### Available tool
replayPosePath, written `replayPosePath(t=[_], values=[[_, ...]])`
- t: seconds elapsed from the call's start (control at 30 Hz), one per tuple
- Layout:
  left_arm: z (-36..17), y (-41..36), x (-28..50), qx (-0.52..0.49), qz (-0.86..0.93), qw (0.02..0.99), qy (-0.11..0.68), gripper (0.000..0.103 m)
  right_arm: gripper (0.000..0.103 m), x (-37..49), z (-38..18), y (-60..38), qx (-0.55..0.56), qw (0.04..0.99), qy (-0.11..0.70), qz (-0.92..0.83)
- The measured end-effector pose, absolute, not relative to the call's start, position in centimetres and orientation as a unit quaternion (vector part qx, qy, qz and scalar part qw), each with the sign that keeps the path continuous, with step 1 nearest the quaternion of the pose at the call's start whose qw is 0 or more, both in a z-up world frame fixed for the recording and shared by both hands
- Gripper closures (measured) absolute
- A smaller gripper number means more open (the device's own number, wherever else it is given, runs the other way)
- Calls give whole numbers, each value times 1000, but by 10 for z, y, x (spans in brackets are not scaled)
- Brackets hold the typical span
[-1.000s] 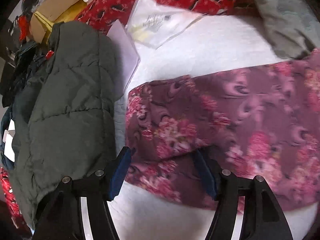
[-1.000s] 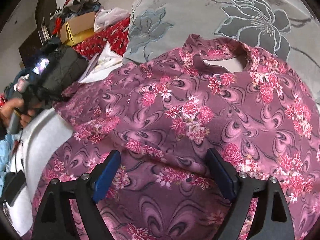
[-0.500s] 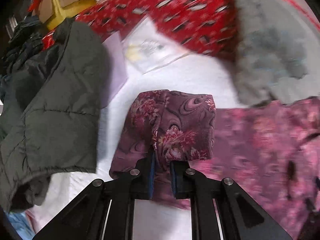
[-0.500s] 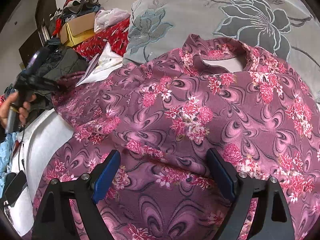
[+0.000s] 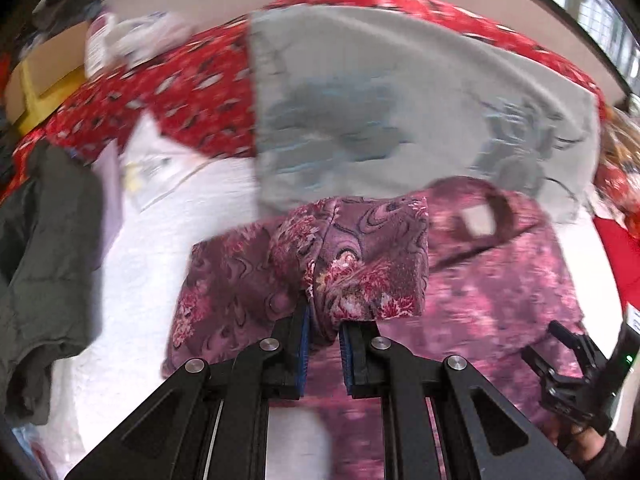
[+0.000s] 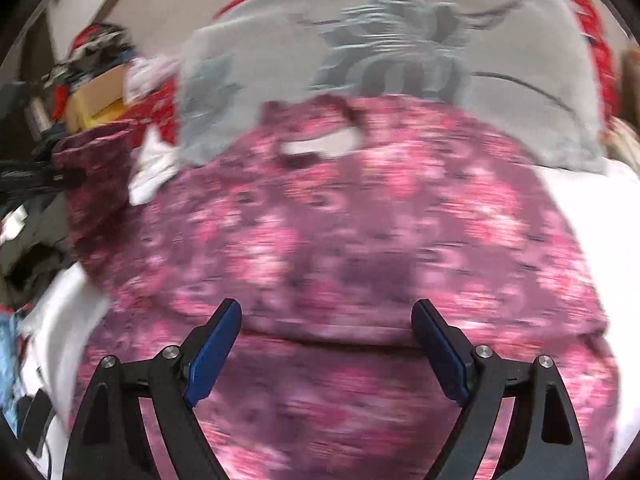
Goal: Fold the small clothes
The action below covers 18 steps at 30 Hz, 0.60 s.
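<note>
I am only starting: my left gripper (image 5: 323, 330) is clamping the floral top's (image 5: 500, 280) sleeve (image 5: 360, 264) above the white bed (image 5: 140, 280), my right gripper (image 6: 326, 350) is hovering wide open and empty, every fold remaining.

To my left, bare white bed sheet (image 5: 160, 248) lies open between the dark green jacket (image 5: 44, 264) and the floral garment (image 5: 500, 280), a lane wide enough for tongs to pass. The jacket bulks up along that lane's left edge, and papers (image 5: 156, 164) lie at its far end. Ahead, the grey blanket (image 5: 400, 100) rises as a barrier, touching the garment's collar edge, with red patterned cloth (image 5: 180, 96) and a cardboard box (image 5: 44, 64) piled behind. My left tongs (image 5: 323, 344) carry a raised sleeve that blocks the view forward. The right tongs (image 6: 326, 344) gape over the garment; bare sheet (image 6: 592, 208) lies free to its right.
</note>
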<state>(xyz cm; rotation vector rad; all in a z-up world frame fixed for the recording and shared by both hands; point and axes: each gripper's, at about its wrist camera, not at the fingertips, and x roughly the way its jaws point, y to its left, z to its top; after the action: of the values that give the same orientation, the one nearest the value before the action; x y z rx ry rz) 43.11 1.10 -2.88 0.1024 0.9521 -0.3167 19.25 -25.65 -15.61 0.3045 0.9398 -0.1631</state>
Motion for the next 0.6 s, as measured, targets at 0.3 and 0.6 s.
replayPosePath(t=[0.3, 0.6], values=[[-22, -73, 402, 39, -222, 856, 465, 91, 14, 148, -174, -305, 187, 868, 443, -128], [-103, -145, 405, 30, -207, 807, 553, 88, 14, 147, -173, -307, 195, 868, 439, -123]])
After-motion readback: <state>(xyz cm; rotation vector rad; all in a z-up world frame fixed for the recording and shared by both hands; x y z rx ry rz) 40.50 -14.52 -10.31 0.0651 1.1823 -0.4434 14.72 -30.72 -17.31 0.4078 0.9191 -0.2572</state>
